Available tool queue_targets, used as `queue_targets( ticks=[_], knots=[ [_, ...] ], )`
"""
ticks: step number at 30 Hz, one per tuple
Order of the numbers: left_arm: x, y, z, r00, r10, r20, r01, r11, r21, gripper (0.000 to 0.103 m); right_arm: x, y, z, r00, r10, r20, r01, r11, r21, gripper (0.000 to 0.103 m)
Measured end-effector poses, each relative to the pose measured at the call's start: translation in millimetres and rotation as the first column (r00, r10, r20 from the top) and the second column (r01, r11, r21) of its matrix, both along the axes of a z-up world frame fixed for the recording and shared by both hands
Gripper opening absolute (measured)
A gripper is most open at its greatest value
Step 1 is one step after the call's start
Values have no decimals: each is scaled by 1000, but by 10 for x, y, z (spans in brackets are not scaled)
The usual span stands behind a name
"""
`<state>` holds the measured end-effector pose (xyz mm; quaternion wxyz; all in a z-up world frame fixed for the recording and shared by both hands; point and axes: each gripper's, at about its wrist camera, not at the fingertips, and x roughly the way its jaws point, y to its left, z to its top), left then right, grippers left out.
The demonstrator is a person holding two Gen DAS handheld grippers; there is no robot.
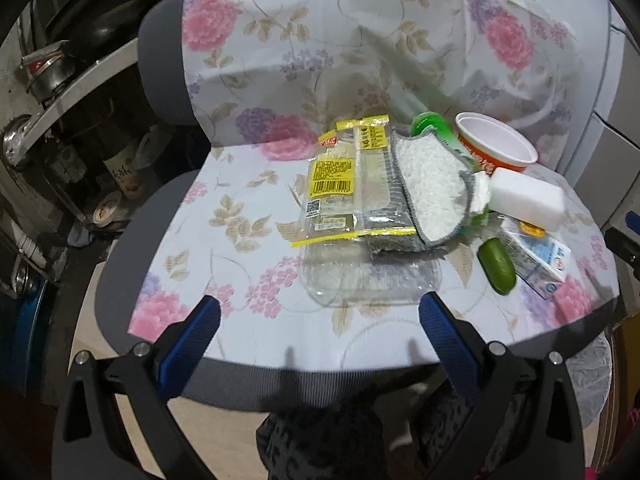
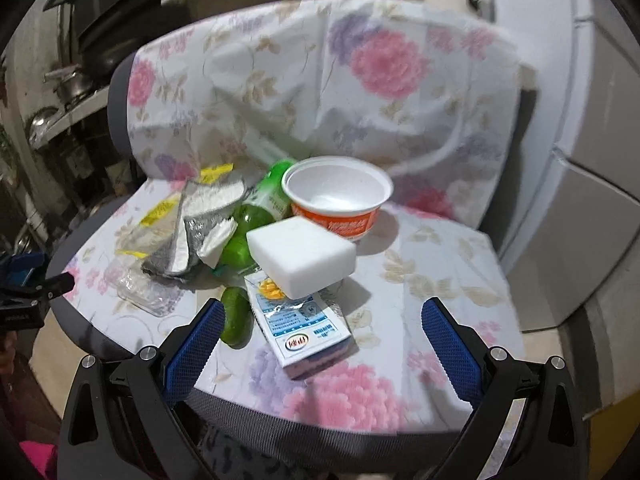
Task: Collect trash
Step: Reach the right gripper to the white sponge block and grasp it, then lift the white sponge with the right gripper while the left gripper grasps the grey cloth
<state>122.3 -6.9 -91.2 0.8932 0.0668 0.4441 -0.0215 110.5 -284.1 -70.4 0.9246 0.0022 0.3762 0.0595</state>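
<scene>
Now both wide open, empty: left hand-held gripper (image 1: 320, 316), right hand-held gripper (image 2: 322, 320); risk knocking sponge (image 2: 302, 258) off carton (image 2: 306, 330) at 12 o'clock.

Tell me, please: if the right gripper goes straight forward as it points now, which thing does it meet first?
Probably the small milk carton, lying between the open fingers of the right gripper. The white foam block rests on its far end. Depth is hard to judge.
</scene>
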Motion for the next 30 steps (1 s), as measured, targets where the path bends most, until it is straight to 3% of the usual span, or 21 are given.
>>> queue_targets(
  ticks=[4,8,11,18,22,23,26,30],
  knots=[
    [186,25,-82,1000,14,2,-14,996,-83,97,293,5,-182,995,94,-11,-94,996,8,97],
    [351,-25,-210,998,-16,-56,11,997,-81,97,537,-23,-329,987,157,-22,-157,988,9,97],
    [399,-88,-256,999,-20,-39,20,1000,-21,97,698,-68,-401,978,209,-29,-208,978,31,96],
    [455,-105,-261,998,-55,-42,51,995,-80,97,938,-128,-467,952,305,-39,-299,948,112,93],
    [444,-139,-232,996,-79,-31,75,993,-94,97,1026,-15,-535,934,345,-93,-339,938,75,88],
    [436,-133,-226,997,-78,-28,75,993,-93,97,1016,19,-533,932,348,-98,-344,937,55,71],
    [414,-83,-214,997,-72,-25,69,993,-97,97,947,107,-516,928,355,-114,-358,934,-4,69],
    [374,46,-190,999,-41,-16,39,994,-105,97,744,183,-326,945,325,-34,-327,942,-77,66]
  ],
)
